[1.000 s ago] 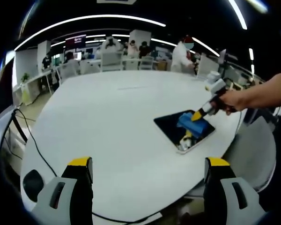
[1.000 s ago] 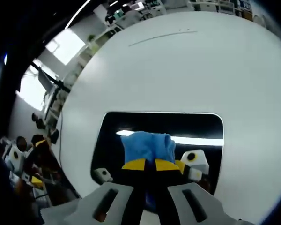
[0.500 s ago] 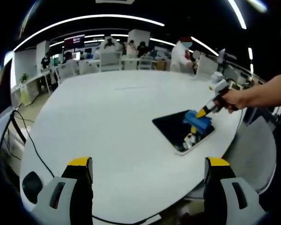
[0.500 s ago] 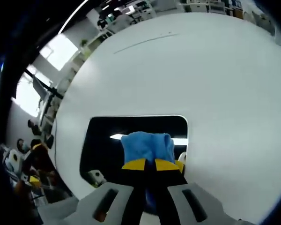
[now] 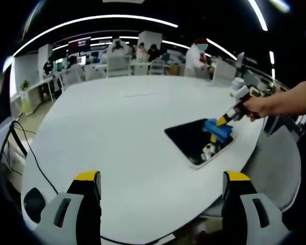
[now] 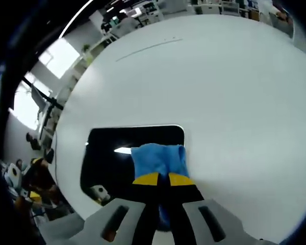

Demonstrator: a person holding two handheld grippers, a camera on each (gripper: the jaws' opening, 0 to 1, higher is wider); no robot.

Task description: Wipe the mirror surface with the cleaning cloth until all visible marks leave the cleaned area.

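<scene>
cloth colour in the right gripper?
Blue. The cleaning cloth sits clamped in the right gripper, clearest in the right gripper view.

left tongs [image 5: 160, 191] apart, empty | right tongs [image 5: 220, 122] press cloth [image 5: 217, 128] on mirror [image 5: 196, 141]

We see a plain white table [image 5: 117, 132] carrying a mirror [image 6: 117, 153] whose glass reads black, edged with a thin pale rim. The cloth [image 6: 158, 161] on it is a solid bright blue. Our right gripper [image 6: 160, 179] has yellow tips over grey bodies, and our left gripper [image 5: 160, 178] shows the same yellow caps on grey. A black cable [image 5: 35, 158] crosses the white tabletop.
</scene>
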